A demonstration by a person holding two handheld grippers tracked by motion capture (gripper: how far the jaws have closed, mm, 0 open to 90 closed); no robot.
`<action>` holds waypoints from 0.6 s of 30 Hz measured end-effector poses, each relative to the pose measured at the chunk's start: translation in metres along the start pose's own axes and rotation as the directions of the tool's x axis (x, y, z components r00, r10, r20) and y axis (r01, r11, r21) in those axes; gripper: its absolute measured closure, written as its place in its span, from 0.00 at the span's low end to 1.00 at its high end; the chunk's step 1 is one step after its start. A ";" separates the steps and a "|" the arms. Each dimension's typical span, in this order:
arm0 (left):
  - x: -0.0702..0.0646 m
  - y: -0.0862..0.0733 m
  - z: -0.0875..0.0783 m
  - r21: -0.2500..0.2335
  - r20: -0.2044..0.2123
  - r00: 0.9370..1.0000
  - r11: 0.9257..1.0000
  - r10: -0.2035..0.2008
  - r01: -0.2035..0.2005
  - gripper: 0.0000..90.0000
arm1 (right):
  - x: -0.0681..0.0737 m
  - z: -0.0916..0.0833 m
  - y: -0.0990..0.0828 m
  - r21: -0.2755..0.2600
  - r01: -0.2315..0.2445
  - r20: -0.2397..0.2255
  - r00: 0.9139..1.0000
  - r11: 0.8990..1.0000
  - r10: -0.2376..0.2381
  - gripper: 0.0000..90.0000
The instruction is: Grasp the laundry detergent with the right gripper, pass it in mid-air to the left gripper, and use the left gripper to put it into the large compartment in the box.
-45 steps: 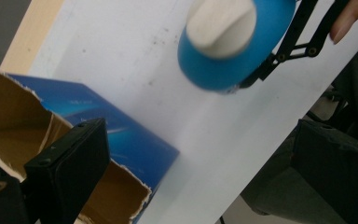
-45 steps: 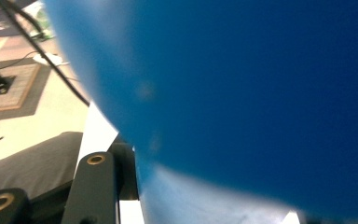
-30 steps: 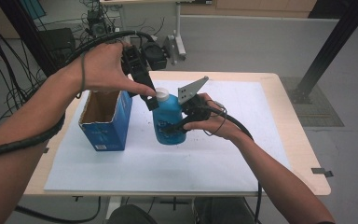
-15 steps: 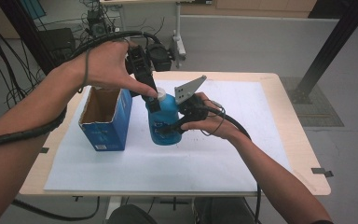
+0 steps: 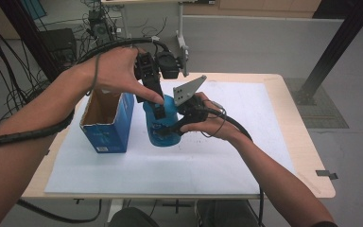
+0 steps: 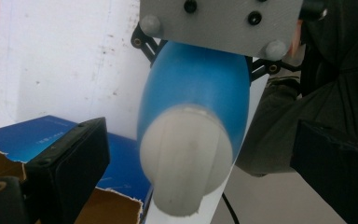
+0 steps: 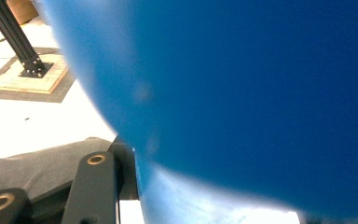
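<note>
1. The bottle [image 5: 163,127] stands on the sheet [image 5: 217,156] near the table's [image 5: 302,156] middle.
2. The open box [image 5: 106,120] stands just beside it, at the bottle's nine o'clock.
3. The table's stand [image 5: 182,45] rises at twelve o'clock.

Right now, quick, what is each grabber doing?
Left gripper: jaws open on either side of the blue bottle's white cap, not pressing on it.
Right gripper: shut on the blue bottle.

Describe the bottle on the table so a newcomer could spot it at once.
On the white sheet over the wooden table, look just right of the open blue cardboard box. The blue bottle stands there, gripped by the right gripper. Its rounded body and white cap set it apart from the square box.
</note>
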State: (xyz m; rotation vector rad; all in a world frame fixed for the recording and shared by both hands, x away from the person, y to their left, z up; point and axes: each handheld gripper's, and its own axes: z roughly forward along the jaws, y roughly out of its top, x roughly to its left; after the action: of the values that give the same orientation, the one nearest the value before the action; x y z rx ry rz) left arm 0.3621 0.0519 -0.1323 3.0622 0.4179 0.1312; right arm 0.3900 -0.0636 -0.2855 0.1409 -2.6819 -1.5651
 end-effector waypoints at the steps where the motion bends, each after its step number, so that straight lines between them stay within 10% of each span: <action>1: 0.000 0.000 0.001 0.000 -0.001 1.000 1.000 -0.002 0.002 0.06 | 0.000 -0.002 0.001 -0.008 0.003 0.002 1.000 1.000 -0.003 0.50; 18: -0.001 0.007 0.010 0.033 -0.002 1.000 0.999 0.013 -0.013 0.06 | 0.004 -0.007 0.007 -0.025 0.019 0.009 1.000 0.999 -0.019 0.50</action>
State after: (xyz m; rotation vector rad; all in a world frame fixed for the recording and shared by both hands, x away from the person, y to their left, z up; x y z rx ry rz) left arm 0.3637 0.0444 -0.1420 3.0983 0.4038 0.1289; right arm 0.3856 -0.0665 -0.2766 0.1597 -2.6743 -1.6086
